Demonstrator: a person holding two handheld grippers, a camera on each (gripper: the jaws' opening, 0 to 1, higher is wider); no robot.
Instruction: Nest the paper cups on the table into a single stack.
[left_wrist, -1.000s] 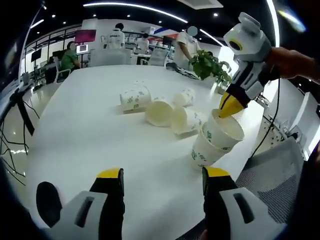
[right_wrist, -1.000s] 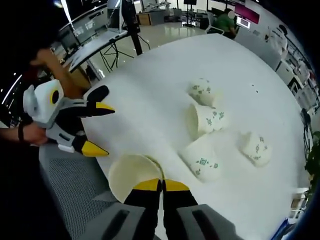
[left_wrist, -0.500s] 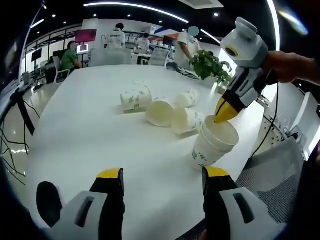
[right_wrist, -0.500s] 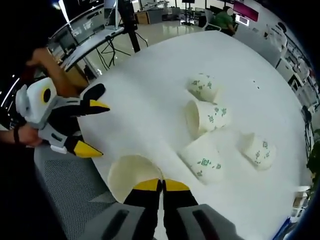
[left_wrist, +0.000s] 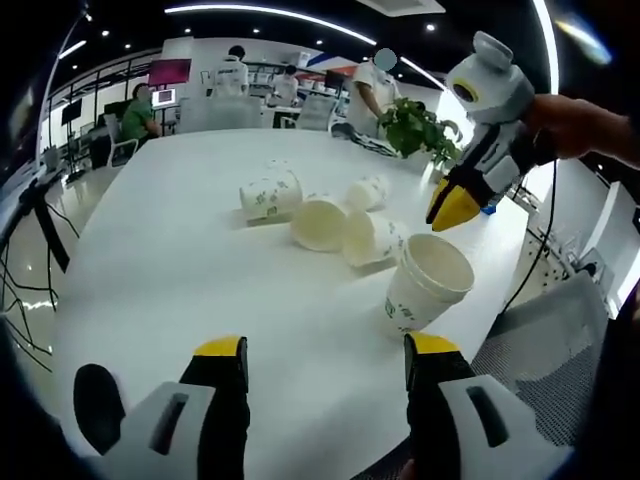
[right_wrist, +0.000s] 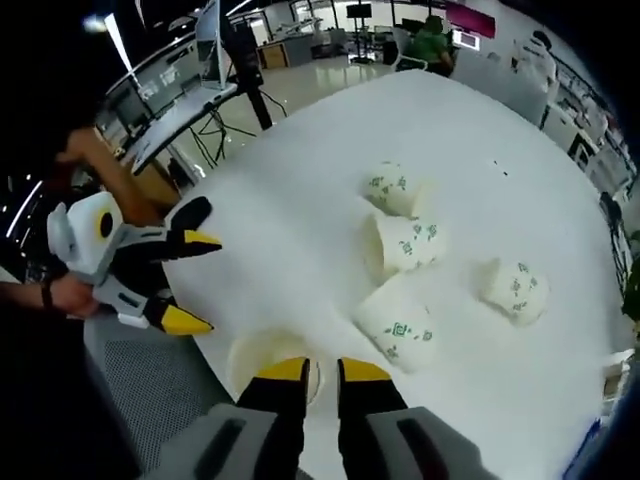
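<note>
While right tongs (left_wrist: 452, 207) hover, upright cup (left_wrist: 428, 283) nears table edge (left_wrist: 470, 345).

Left gripper view is aimed low across the table (left_wrist: 180, 260); right gripper view is aimed steeply down. The scattered cups (left_wrist: 322, 222) (right_wrist: 400, 245) are shared.

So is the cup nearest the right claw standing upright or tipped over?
Upright: the cup stands on the table, mouth up, under the right claw, whose jaws are apart.
</note>
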